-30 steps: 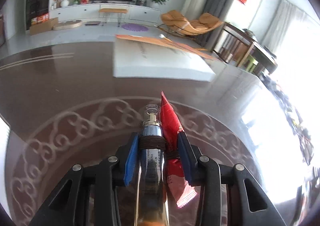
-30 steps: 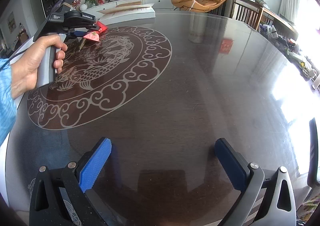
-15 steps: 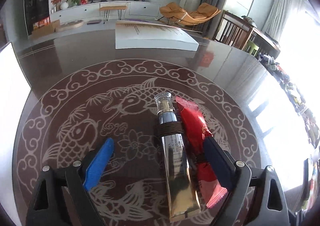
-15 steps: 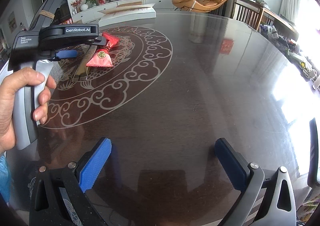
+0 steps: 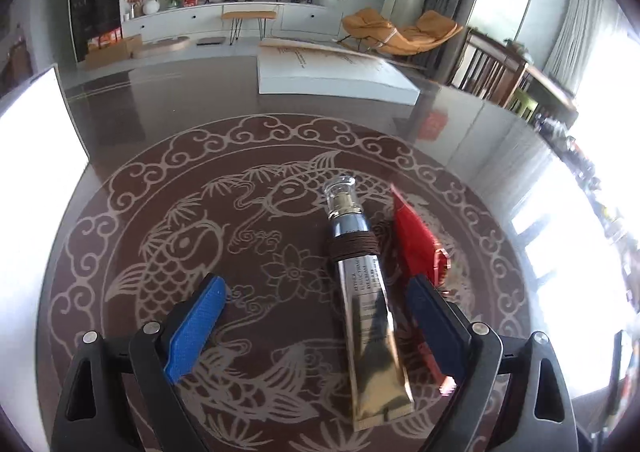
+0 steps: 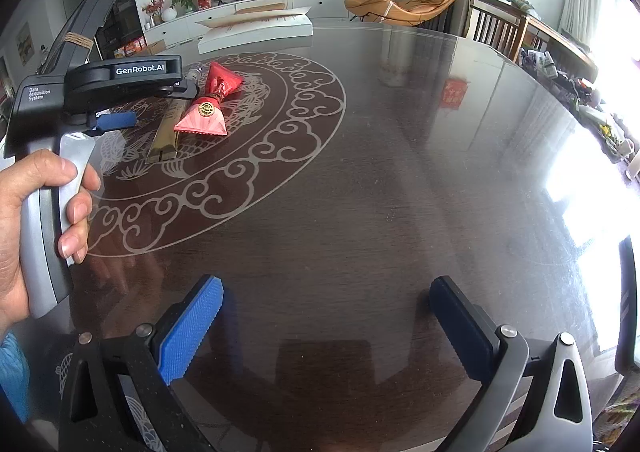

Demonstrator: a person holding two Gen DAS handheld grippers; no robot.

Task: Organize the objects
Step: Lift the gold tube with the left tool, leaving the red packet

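I had my left gripper (image 5: 312,316) spread nearly as wide as it goes, with nothing pressed between its blue pads, so I judged this to be the letting-go step of the tidying. The gold metallic squeeze tube with the clear cap and a dark brown hair tie wound round its neck (image 5: 362,292) lay flat on the dark glossy table with the pale carp pattern (image 5: 180,180), inside the span of the open jaws but nearer the right-hand pad than the other. The red foil sachet pinched at the middle (image 5: 416,248) lay just beside the tube on its right, partly behind that pad; whether the two were bound together I could not tell. From the other camera both showed lying side by side within the patterned ring, the sachet (image 6: 208,108) fanned out toward me. My right gripper (image 6: 326,326) stood equally wide over bare tabletop, well apart from them, holding nothing. Next, I reckoned, came drawing the left jaws straight back clear of the pair without nudging the sachet.
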